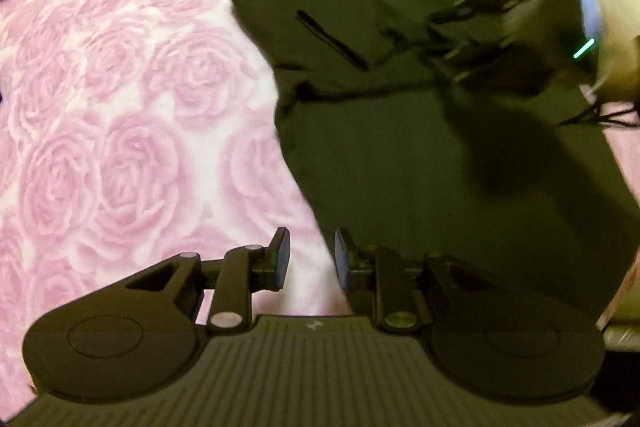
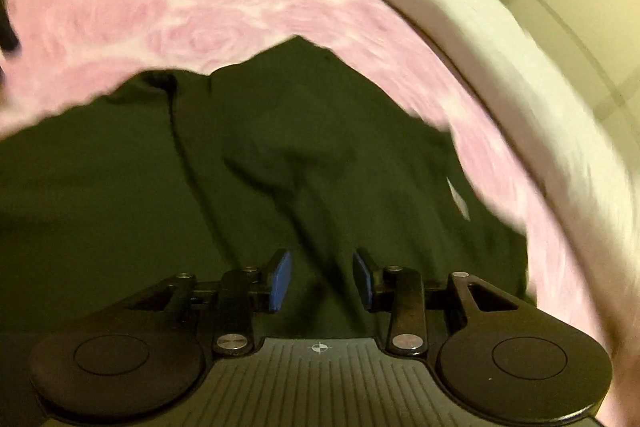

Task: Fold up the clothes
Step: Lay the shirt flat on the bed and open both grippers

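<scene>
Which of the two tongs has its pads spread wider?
The right tongs, over the dark shirt; the left tongs show a narrower gap.

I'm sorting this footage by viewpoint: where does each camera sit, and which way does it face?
Left wrist: on the left gripper, looking steeply down at the dark garment on the pink rose-print bedspread; its open jaws show, the blurred right gripper beyond.
Right wrist: on the right gripper, angled down over the garment; its open, empty jaws show, the white bed edge behind.
Shared: garment and bedspread.
</scene>
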